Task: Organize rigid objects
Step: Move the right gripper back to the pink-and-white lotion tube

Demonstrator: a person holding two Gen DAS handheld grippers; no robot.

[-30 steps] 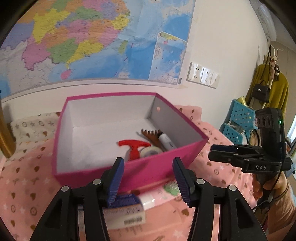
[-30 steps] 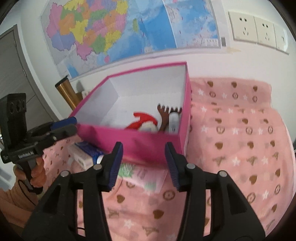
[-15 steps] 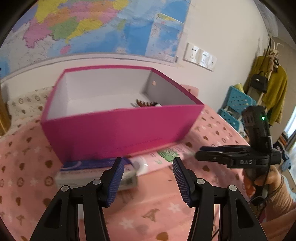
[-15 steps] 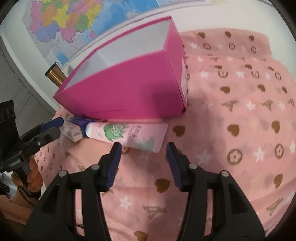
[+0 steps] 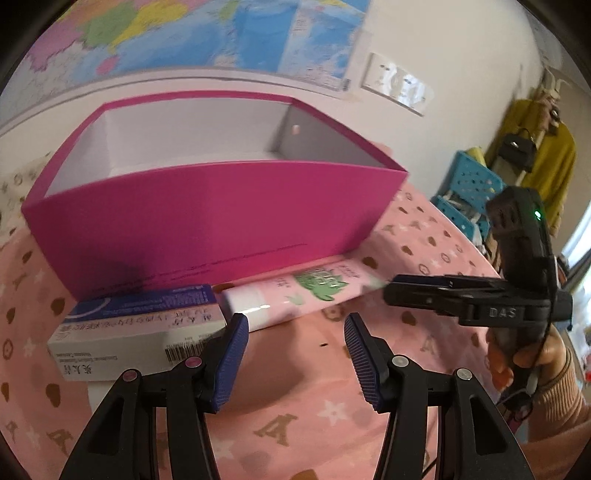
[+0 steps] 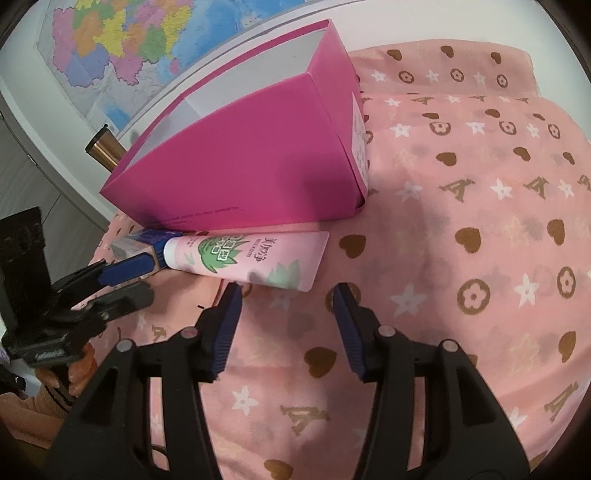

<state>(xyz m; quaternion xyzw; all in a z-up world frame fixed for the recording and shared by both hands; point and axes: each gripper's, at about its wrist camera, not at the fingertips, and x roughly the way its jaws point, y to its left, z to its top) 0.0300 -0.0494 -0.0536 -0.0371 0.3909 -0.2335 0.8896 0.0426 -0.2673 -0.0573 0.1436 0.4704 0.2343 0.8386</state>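
A pink open-topped box (image 5: 207, 221) (image 6: 251, 162) stands on a pink patterned cloth (image 6: 461, 258). Against its front wall lie a pink tube with a green leaf print (image 5: 306, 291) (image 6: 251, 258) and a blue-and-white carton (image 5: 144, 325) (image 6: 144, 243). My left gripper (image 5: 293, 332) is open just in front of the gap between carton and tube, nothing between its fingers. My right gripper (image 6: 286, 299) is open and empty, just short of the tube's flat end. The box's contents are hidden from both views.
A map (image 5: 184, 33) and wall sockets (image 5: 397, 83) hang behind the box. Blue baskets (image 5: 469, 192) and a yellow coat (image 5: 546, 158) stand at the right. A copper cylinder (image 6: 103, 147) stands left of the box. A hand (image 5: 524, 358) holds the right gripper.
Both grippers have sunk from above the box rim to cloth level. The items inside the box have dropped out of sight, and the tube and carton now show in full.
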